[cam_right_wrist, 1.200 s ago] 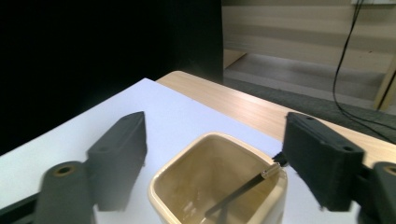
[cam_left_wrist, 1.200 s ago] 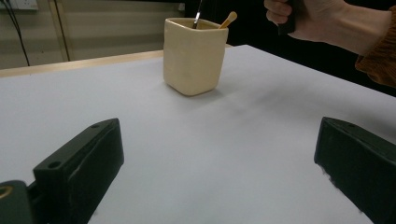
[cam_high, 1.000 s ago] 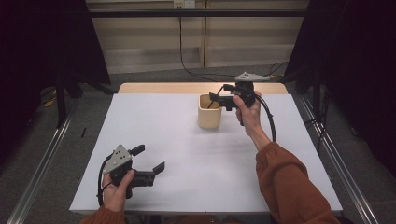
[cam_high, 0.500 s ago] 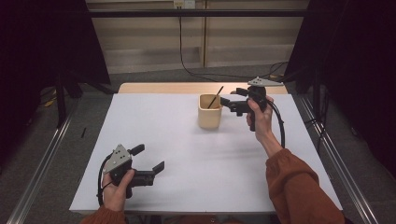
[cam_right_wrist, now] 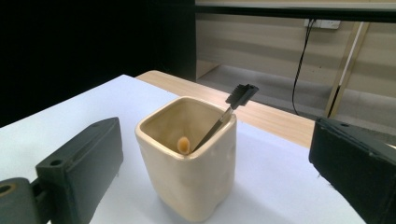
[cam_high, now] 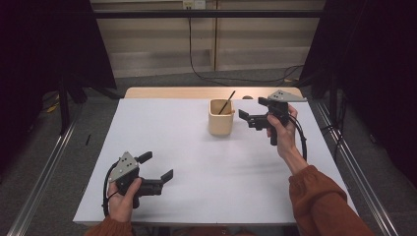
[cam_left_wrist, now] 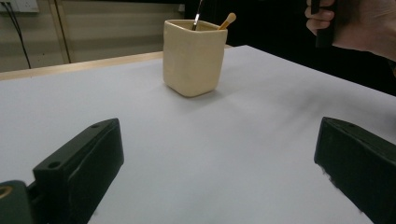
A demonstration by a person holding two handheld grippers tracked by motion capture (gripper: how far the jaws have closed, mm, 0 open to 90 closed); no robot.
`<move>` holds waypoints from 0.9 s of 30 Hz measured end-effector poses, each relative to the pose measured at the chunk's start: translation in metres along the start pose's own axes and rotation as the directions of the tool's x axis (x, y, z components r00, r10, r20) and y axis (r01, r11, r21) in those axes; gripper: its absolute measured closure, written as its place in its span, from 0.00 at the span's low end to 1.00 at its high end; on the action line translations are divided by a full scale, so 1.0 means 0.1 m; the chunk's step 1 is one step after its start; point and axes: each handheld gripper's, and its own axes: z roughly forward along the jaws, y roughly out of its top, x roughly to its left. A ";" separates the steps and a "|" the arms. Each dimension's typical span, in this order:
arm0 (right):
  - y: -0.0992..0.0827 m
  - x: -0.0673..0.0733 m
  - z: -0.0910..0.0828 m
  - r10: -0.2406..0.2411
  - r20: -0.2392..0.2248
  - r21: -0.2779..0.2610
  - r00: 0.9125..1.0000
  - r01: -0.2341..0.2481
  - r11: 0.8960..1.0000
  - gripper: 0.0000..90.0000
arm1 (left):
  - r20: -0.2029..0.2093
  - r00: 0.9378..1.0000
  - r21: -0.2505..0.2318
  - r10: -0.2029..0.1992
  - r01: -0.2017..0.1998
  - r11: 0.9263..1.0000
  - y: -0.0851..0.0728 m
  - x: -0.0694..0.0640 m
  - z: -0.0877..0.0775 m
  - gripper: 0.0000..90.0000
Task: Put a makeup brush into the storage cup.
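Hovering at three o'clock of the cream cup [cam_high: 220,118], the right tool [cam_high: 252,114] has just spread wide, empty, brush [cam_right_wrist: 228,112] left inside; left tool [cam_high: 158,165] idles wide.

A lab or recording room is suggested rather than a home. A worktop [cam_high: 196,162] covered in plain white sheeting is set on a grey carpeted floor [cam_high: 39,162], with metal rails [cam_high: 46,167] laid along both sides. Black curtains [cam_high: 44,44] are hung to the left and right. A bare panelled wall [cam_high: 152,44] is seen behind, with a socket [cam_high: 194,4] from which black cables [cam_high: 196,69] are run down.
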 end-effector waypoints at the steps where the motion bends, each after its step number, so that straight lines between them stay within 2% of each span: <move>1: -0.01 0.00 -0.02 -0.005 0.006 0.002 1.000 0.005 1.000 0.02 | 0.001 1.000 0.001 0.001 -0.001 1.000 0.00 0.00 0.00 0.02; 6: -0.08 0.00 -0.14 -0.016 0.032 -0.011 0.999 0.016 1.000 0.01 | 0.003 1.000 -0.001 0.003 -0.003 1.000 0.00 -0.01 -0.01 0.02; 13: -0.19 -0.02 -0.32 -0.012 0.052 0.000 0.999 0.012 1.000 0.01 | -0.006 1.000 -0.008 0.002 -0.003 1.000 0.00 0.00 -0.02 0.02; 16: -0.22 -0.01 -0.41 -0.037 0.072 0.004 0.997 0.037 0.999 0.01 | -0.006 1.000 -0.009 0.004 -0.004 1.000 0.01 -0.01 -0.02 0.02; 18: -0.25 0.00 -0.46 -0.037 0.082 0.000 0.996 0.037 0.999 0.01 | -0.007 1.000 -0.007 0.003 -0.003 1.000 0.00 0.00 -0.02 0.02; 22: -0.33 0.00 -0.57 -0.041 0.101 0.009 0.994 0.040 0.999 0.02 | -0.022 1.000 -0.020 -0.003 0.003 1.000 0.00 0.00 -0.04 0.02; 27: -0.42 -0.01 -0.71 -0.041 0.120 -0.006 0.992 0.042 0.999 0.00 | -0.035 0.999 -0.023 -0.003 0.002 1.000 0.00 0.01 -0.05 0.02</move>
